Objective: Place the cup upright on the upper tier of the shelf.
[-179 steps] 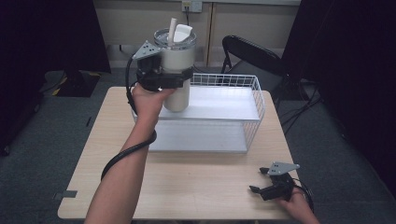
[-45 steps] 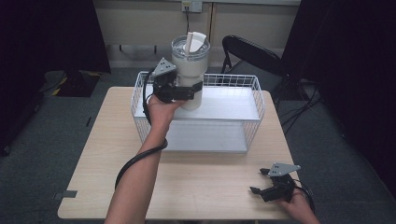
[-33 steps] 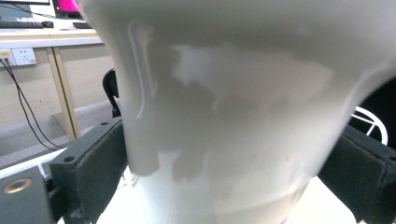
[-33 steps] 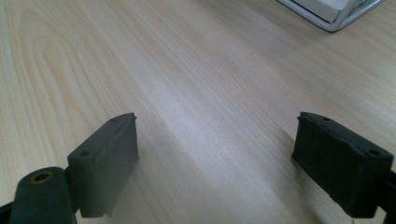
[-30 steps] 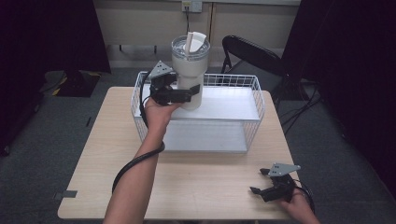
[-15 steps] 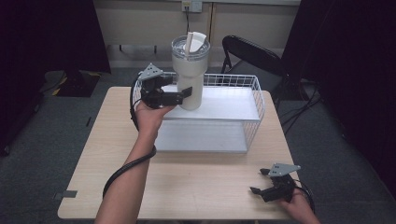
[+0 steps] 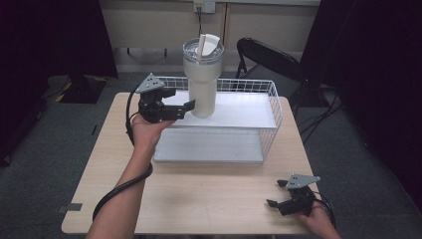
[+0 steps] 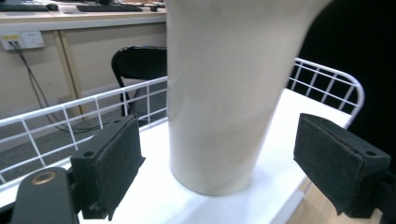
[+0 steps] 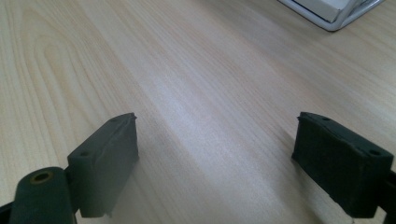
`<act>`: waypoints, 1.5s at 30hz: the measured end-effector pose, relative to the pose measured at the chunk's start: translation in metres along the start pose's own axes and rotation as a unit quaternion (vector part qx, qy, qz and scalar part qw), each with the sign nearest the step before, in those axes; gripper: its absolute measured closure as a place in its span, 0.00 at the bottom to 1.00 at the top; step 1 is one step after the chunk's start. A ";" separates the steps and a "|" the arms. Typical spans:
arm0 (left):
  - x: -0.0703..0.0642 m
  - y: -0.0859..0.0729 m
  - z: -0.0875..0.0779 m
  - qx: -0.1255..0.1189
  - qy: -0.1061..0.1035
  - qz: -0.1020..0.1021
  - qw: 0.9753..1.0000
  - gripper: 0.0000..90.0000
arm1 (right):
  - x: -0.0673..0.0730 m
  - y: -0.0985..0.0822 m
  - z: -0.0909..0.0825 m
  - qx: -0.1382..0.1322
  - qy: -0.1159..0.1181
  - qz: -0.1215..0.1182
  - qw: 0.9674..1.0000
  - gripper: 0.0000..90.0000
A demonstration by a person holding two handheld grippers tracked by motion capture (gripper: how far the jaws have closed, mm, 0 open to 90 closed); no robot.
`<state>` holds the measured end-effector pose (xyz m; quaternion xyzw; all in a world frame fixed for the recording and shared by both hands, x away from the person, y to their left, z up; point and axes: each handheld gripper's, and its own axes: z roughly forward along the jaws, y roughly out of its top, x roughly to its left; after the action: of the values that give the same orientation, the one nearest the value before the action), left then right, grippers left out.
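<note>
Item count, one table [image 7: 199,199], pale wood. On it, far side: one white wire rack [image 7: 272,104] with two white shelves, one upper and one lower. On the upper shelf, toward its left end: one cream tumbler [image 7: 203,82], upright, with one clear lid and one white piece standing in that lid. Grippers: two, both mine. My left gripper [image 7: 188,105] was held level at the rack's left end, pointing right at the foot of the tumbler; its two black jaws had just been closing, yet they stood well apart, the tumbler ahead between them and neither pad pressing on it. My right gripper [image 7: 276,193] was at the near right corner of the table, well apart from the rack, its two jaws spread wide with bare wood between them and holding nothing. Beyond the table, far right: one black chair [image 7: 268,59].
</note>
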<state>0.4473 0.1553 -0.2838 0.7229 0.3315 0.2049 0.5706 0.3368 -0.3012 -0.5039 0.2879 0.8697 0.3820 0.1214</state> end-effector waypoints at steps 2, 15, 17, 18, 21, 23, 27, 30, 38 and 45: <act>-0.001 -0.002 -0.005 0.001 -0.003 0.000 1.000 0.16 | 0.000 0.000 0.000 0.000 0.000 -0.001 1.000 0.14; -0.003 -0.020 -0.028 0.012 -0.011 0.000 1.000 0.16 | 0.000 0.000 0.000 0.000 0.001 0.001 1.000 0.14; -0.005 -0.022 -0.031 0.011 -0.012 0.000 1.000 0.16 | 0.000 0.000 0.000 0.000 0.001 0.001 1.000 0.14; -0.005 -0.023 -0.032 0.012 -0.014 0.001 1.000 0.16 | 0.000 0.000 0.000 0.000 0.001 0.001 1.000 0.14; -0.007 -0.025 -0.037 0.015 -0.015 0.006 1.000 0.16 | 0.000 0.000 0.000 0.000 0.001 0.001 1.000 0.14; -0.008 -0.026 -0.040 0.016 -0.018 0.005 1.000 0.16 | 0.000 0.000 0.000 0.000 0.001 0.001 1.000 0.14; -0.009 -0.031 -0.046 0.019 -0.020 0.006 1.000 0.16 | 0.000 0.000 0.000 0.000 0.001 0.000 1.000 0.14; -0.010 -0.035 -0.049 0.023 -0.023 0.007 0.999 0.16 | 0.000 0.000 0.000 0.000 0.001 0.000 1.000 0.14; -0.011 -0.045 -0.055 0.027 -0.024 0.001 0.999 0.16 | 0.000 0.000 0.000 0.001 0.001 0.000 1.000 0.14; -0.012 -0.056 -0.060 0.031 -0.025 -0.002 0.999 0.16 | 0.000 0.000 0.000 0.000 0.001 0.000 1.000 0.14</act>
<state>0.3846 0.1950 -0.3209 0.7440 0.3252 0.1753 0.5568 0.3368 -0.3014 -0.5040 0.2876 0.8700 0.3818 0.1206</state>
